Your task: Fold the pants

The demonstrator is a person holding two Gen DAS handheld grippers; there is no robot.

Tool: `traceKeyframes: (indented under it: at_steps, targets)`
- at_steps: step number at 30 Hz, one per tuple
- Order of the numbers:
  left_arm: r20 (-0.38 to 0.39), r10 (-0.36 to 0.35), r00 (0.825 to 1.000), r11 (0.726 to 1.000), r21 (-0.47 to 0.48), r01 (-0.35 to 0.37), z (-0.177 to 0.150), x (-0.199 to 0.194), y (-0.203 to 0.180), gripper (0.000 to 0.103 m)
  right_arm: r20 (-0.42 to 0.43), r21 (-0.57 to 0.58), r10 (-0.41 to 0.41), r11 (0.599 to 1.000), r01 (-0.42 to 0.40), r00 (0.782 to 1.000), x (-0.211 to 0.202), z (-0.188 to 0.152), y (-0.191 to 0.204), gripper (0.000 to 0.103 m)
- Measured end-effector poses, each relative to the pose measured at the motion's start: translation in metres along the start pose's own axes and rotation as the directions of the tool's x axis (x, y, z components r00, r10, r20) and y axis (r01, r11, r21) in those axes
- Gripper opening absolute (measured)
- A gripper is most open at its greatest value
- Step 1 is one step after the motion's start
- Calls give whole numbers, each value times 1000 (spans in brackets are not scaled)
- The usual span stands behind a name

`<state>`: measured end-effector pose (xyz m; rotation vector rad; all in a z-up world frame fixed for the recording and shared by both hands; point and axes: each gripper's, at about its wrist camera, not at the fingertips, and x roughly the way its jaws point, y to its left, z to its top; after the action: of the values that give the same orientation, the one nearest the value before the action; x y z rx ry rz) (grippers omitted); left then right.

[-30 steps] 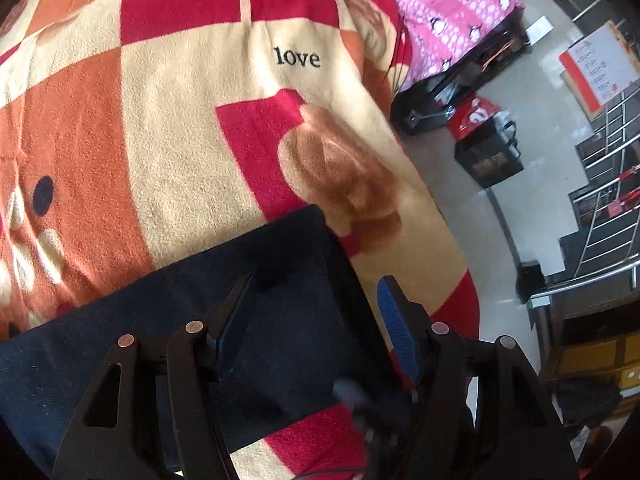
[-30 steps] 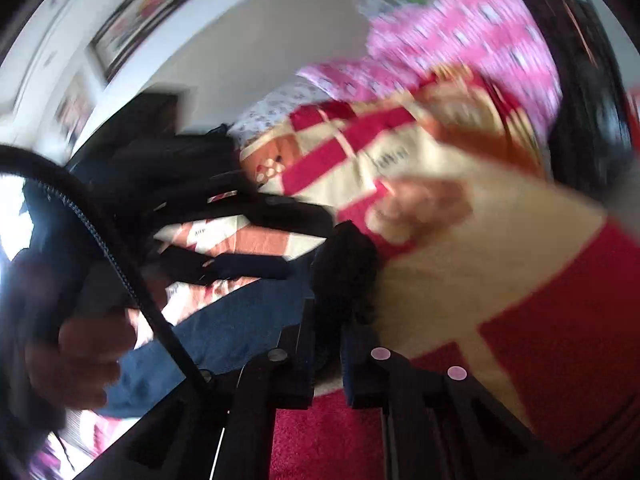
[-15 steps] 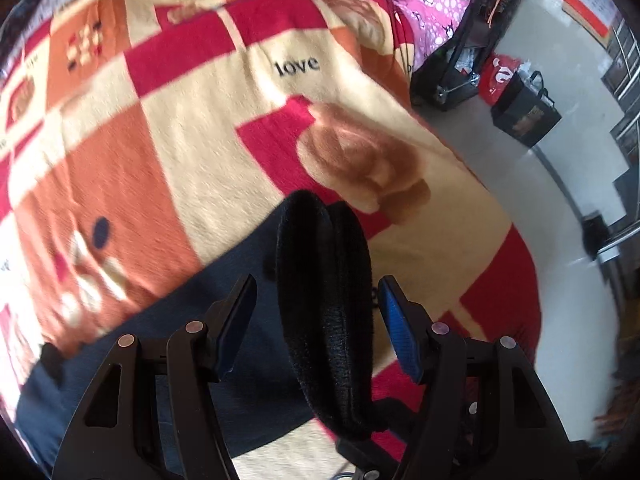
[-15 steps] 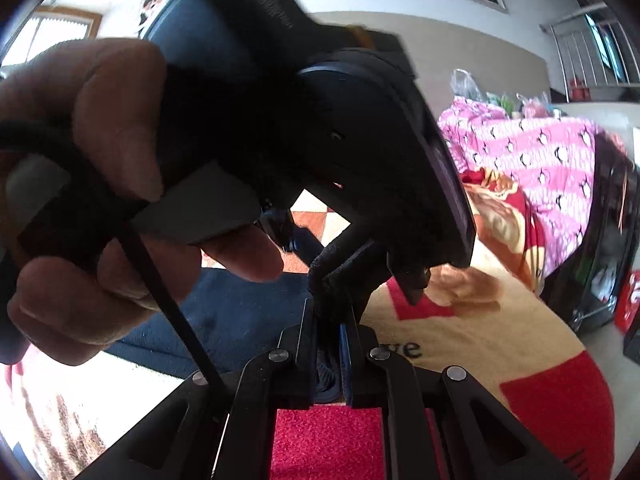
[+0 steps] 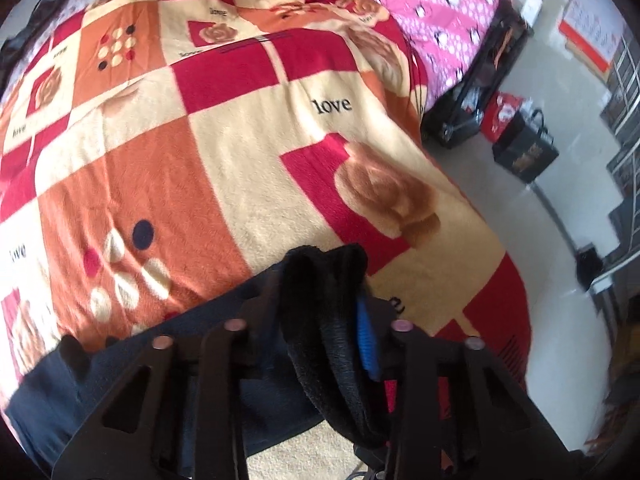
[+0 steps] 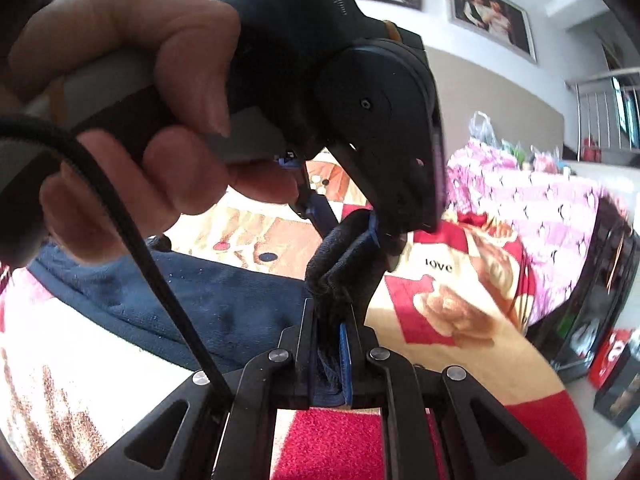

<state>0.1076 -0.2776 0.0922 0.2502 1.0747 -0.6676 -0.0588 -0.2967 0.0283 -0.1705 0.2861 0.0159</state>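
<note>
Dark navy pants lie on a patterned blanket on a bed. One end of the pants is bunched into a thick fold between the fingers of my left gripper, which is closed on it. My right gripper is shut on the same bunched end just below the left gripper, which fills the upper right wrist view with the hand holding it. The rest of the pants stretches left across the blanket.
The bed's right edge drops to a pale floor. A pink penguin-print cover lies at the far end. Black bags and a red box stand on the floor beside the bed. A black cable crosses the right wrist view.
The left gripper has gone from open over the flat pants to closed on the bunched end. The right gripper has lifted that end up to it and still holds it.
</note>
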Motion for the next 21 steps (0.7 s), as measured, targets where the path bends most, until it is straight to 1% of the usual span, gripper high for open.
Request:
traceKeyframes:
  at_steps: [1, 4, 6, 8, 10, 11, 12, 14, 19, 21]
  targets:
    - [6, -15, 1000, 1000, -10, 15, -3, -2, 4, 10, 4, -6, -2, 1000, 2, 1000, 0, -1, 1, 9]
    - [49, -39, 998, 996, -82, 43, -15, -8, 22, 9, 6, -47, -20, 999, 20, 1000, -2, 2, 10, 9]
    - [92, -92, 992, 986, -134, 104, -23, -15, 38, 9, 4, -93, -33, 995, 33, 999, -4, 6, 19, 9]
    - [127, -125, 984, 979, -147, 143, -30, -24, 52, 9, 10, -161, -58, 985, 59, 998, -10, 13, 35, 8]
    - [156, -148, 977, 971, -162, 173, -39, -33, 68, 9, 11, -217, -61, 974, 62, 998, -11, 19, 49, 8]
    - [171, -160, 972, 967, -170, 189, -43, -38, 78, 9, 9, -256, -53, 965, 53, 999, -12, 24, 61, 8]
    - [181, -170, 969, 964, -174, 202, -47, -42, 87, 9, 7, -274, -47, 961, 47, 999, -9, 26, 65, 8]
    - [192, -176, 965, 958, -191, 213, -54, -48, 106, 9, -2, -326, -19, 945, 18, 1000, -9, 34, 87, 8]
    - [200, -164, 966, 949, -235, 210, -79, -59, 157, 9, -51, -397, 36, 916, -53, 998, -1, 49, 136, 8]
    - [202, -154, 967, 947, -250, 204, -91, -64, 178, 9, -68, -423, 55, 903, -79, 996, 0, 56, 162, 8]
